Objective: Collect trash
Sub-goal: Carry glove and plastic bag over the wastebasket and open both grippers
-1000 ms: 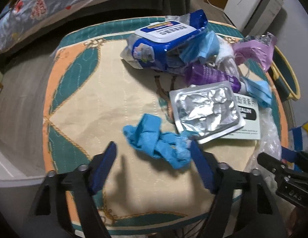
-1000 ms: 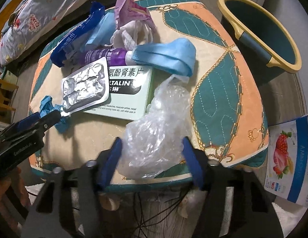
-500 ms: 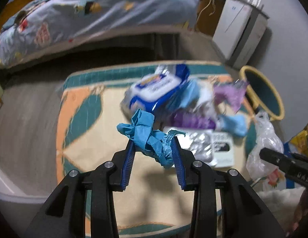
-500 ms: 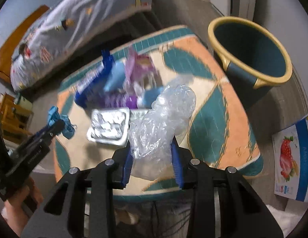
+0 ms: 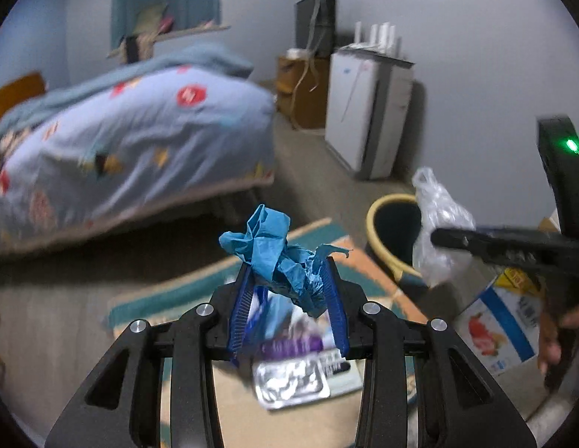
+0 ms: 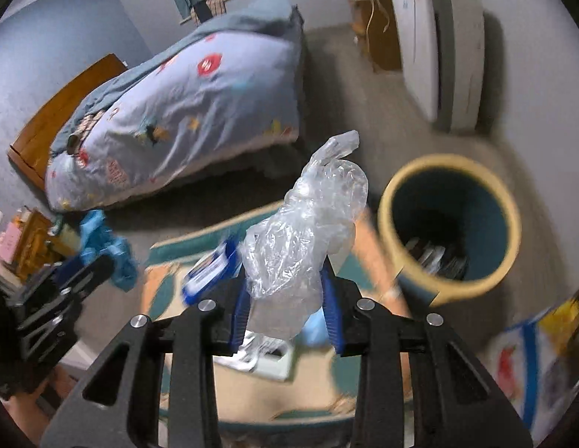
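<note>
Left claw pinching blue paper wad – right claw pinching clear plastic bag

Left gripper — black plastic linkage arms with triangular cut-outs, round silver screws at the pivots, blue ribbed pads on the inner finger faces. Right gripper of the same build; its black body shows a lit green LED. Bare skin of right hand at frame edge.
</note>
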Tool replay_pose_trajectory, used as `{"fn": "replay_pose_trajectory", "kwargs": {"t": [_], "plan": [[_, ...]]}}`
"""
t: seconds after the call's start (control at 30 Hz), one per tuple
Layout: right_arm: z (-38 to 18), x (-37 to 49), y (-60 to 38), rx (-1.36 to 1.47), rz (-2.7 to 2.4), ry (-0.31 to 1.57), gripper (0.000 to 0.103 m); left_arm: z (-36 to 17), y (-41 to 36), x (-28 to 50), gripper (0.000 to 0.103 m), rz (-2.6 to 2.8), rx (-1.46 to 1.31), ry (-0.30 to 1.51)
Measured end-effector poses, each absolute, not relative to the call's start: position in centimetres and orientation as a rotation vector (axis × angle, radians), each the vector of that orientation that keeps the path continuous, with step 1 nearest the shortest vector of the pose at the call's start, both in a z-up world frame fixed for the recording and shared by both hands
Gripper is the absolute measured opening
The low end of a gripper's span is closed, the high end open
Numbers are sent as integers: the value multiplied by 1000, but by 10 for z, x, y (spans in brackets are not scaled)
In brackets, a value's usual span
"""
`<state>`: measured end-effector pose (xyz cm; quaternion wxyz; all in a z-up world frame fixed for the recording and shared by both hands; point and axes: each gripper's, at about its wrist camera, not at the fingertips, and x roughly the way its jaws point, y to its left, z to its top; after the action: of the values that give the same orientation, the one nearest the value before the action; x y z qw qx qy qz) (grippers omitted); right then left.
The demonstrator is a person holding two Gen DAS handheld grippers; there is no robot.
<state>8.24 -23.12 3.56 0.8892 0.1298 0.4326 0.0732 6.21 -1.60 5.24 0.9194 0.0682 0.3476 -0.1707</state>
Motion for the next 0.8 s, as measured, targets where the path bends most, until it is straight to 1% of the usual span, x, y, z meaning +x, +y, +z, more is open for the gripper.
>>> {"fn": "replay_pose_trajectory", "kwargs": {"t": [0.13, 0.2, 0.27, 0.33, 0.5, 0.8], "plan": [[37, 102, -255, 252, 76, 839, 33, 48, -32, 73, 39, -387, 136, 697], [23, 106, -266, 293, 62, 851, 33, 32, -35, 84, 39, -415, 71, 730], [5, 114, -276, 346, 55, 908, 33, 24, -43, 91, 38, -452, 56, 771], [-3, 121, -285, 369, 57, 924, 33, 24, -57, 95, 38, -477, 82, 761], [-11, 132, -299, 309, 20, 921, 33, 13, -95, 104, 39, -552, 137, 770], [-30, 140, -356, 380, -55, 933, 33, -5, -147, 119, 39, -634, 157, 801]]}}
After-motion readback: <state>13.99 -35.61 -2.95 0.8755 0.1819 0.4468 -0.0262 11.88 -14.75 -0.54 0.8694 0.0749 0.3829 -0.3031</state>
